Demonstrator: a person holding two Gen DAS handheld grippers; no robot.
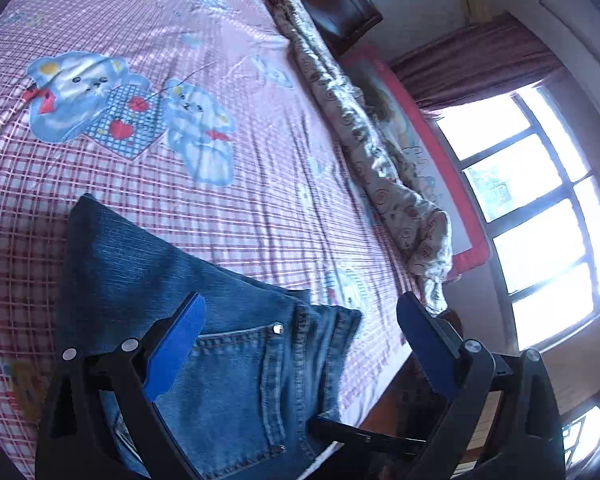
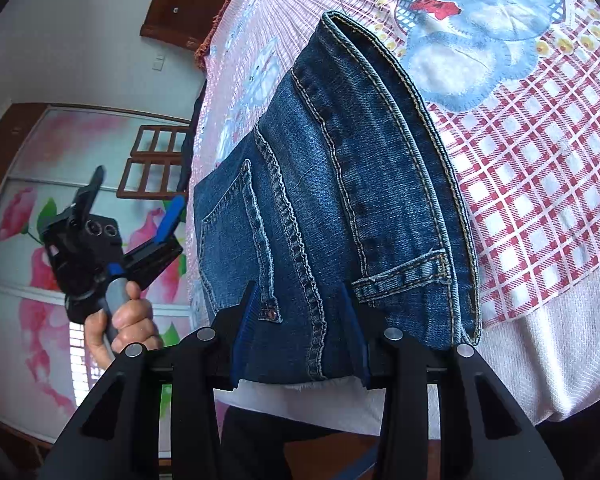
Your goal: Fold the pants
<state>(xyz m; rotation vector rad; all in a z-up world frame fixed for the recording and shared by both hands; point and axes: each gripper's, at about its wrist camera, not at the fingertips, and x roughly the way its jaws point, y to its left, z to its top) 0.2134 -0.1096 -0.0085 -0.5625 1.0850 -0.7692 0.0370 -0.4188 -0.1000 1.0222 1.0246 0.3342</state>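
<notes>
A pair of blue jeans [image 2: 340, 184] lies folded on the pink checked bedsheet [image 2: 540, 168] near the bed's edge. In the left wrist view the jeans [image 1: 204, 320] show a back pocket. My left gripper [image 1: 300, 308] is open wide above the jeans, holding nothing; it also shows in the right wrist view [image 2: 136, 196], held by a hand off the bed's side. My right gripper [image 2: 300, 292] has its blue pads either side of the jeans' near edge with a gap between them, and I cannot tell whether it grips the cloth.
A rolled patterned blanket [image 1: 380, 152] lies along the far edge of the bed. A dark wooden headboard [image 1: 340, 4] and a bright window [image 1: 540, 208] are beyond. A floral wardrobe door [image 2: 40, 168] stands left of the bed.
</notes>
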